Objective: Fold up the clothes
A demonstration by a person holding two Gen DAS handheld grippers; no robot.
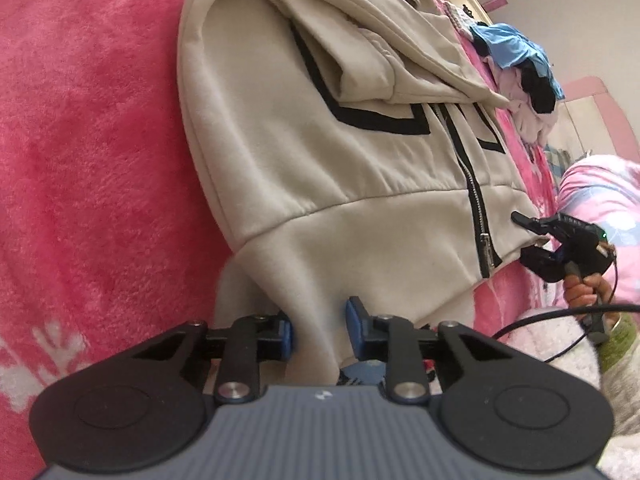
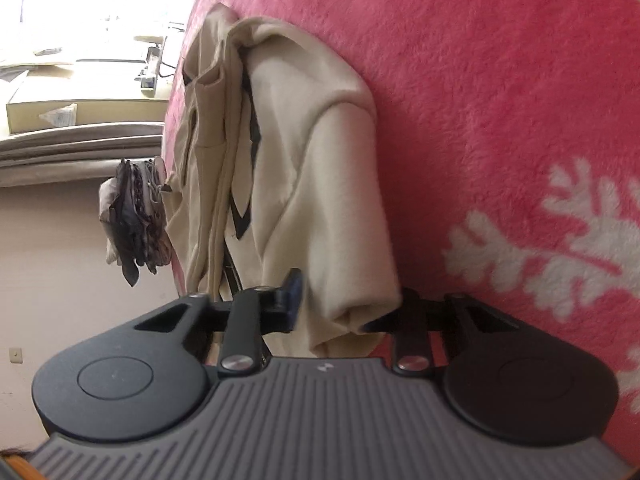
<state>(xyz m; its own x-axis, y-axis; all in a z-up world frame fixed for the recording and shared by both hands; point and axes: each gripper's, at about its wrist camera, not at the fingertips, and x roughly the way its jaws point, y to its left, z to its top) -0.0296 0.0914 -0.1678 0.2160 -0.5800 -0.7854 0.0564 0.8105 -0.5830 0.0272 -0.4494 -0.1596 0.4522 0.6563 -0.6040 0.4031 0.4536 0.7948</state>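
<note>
Blue pads of the left gripper (image 1: 319, 330) sit closest to the lens, pinching a fold of the hoodie's bottom hem; cloth fills the gap between them, so I read it as clamped on the hem.

Beige zip hoodie (image 1: 320, 152) lies face-up on the pink fleece blanket (image 1: 80, 140), one sleeve already laid across its chest over the black stripe. Zipper (image 1: 478, 216) runs down toward the hem on the side nearer the right gripper (image 1: 536, 240), which the left wrist view shows at the hem's far corner.

Right wrist view: right gripper has a bunched hem corner of the hoodie between its jaws, one pad pressed to the cloth. The other pad is hidden behind the fabric, so the clamp is likely but not fully visible.

Beyond the hoodie's hood end, a heap of unfolded clothes (image 1: 516, 64) sits on the same blanket.

Handling judgement:
- Thick sweatshirt fleece, soft and floppy, moderately heavy for cloth; it will sag between the two holds.
- Not slippery, not fragile; metal zipper pull may swing.
- Best holds are the two hem corners, as taken, lifted together so the hem carries evenly toward the hood.
</note>
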